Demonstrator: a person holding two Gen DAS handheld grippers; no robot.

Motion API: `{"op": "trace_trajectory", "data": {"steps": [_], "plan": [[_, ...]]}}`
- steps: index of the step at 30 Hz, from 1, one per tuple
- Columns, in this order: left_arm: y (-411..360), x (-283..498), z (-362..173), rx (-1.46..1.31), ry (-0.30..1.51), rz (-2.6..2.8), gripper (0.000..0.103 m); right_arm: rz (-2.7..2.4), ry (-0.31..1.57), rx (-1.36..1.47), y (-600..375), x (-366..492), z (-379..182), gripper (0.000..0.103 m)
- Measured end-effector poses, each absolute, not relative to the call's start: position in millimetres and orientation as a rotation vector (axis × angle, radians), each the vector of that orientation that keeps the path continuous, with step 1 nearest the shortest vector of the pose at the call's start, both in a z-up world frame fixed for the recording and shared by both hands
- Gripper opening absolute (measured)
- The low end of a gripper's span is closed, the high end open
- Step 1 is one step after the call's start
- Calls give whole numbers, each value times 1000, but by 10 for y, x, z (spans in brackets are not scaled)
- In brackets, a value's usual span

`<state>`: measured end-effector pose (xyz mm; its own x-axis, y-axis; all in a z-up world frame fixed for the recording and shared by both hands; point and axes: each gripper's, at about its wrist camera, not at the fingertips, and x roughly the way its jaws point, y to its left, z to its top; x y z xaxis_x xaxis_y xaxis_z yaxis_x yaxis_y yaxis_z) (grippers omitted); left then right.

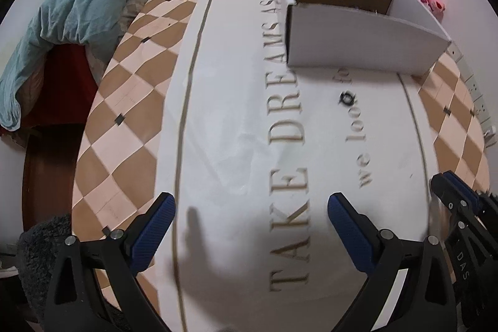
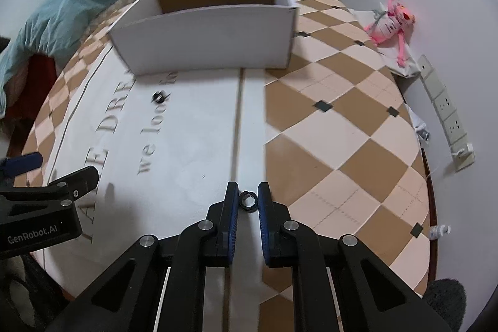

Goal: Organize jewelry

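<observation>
Two rings: one small dark ring sits between the right hand-held gripper's pads; a second dark ring lies on the white cloth near the box, well apart from the first.
One box: open-topped white cardboard box, brown inside, straight flat walls, standing at the far end of the worktop.
One cloth: white mat with grey printed lettering, smooth, laid over a tan-and-cream diamond-checked worktop.
Right hand-held gripper: black frame, blue ribbed pads; it points steeply down, jaws drawn close together and clamped on the near ring, which rests at the cloth.
Left hand-held gripper: same build, jaws spread wide with nothing between them, tilted steeply down over the cloth, just beside the right one.
One toy: pink plush figure against the wall.
One blanket: crumpled teal fabric on the bed.
</observation>
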<state>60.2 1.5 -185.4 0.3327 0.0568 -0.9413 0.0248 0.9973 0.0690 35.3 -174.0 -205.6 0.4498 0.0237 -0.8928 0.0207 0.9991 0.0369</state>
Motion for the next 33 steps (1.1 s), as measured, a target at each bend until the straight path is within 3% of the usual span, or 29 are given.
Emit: {"op": "trace_trajectory", "data": {"steps": [9,21,25,33], "plan": [[-339,1032,-1865,18,1205,-54,99,-90,1094,135,-2156,662,-2049,13],[-583,1293,-1933,55,1176,-85,59,-133,1091,170,-2368,852,-2111,13],[-602,1303,-1909,56,1163,-103,34,-135,1090,177,-2379,868,-2108,13],[-625,1245,-1897,60,1149,-120,14,-136,1087,179,-2388,869,-2097,13]]}}
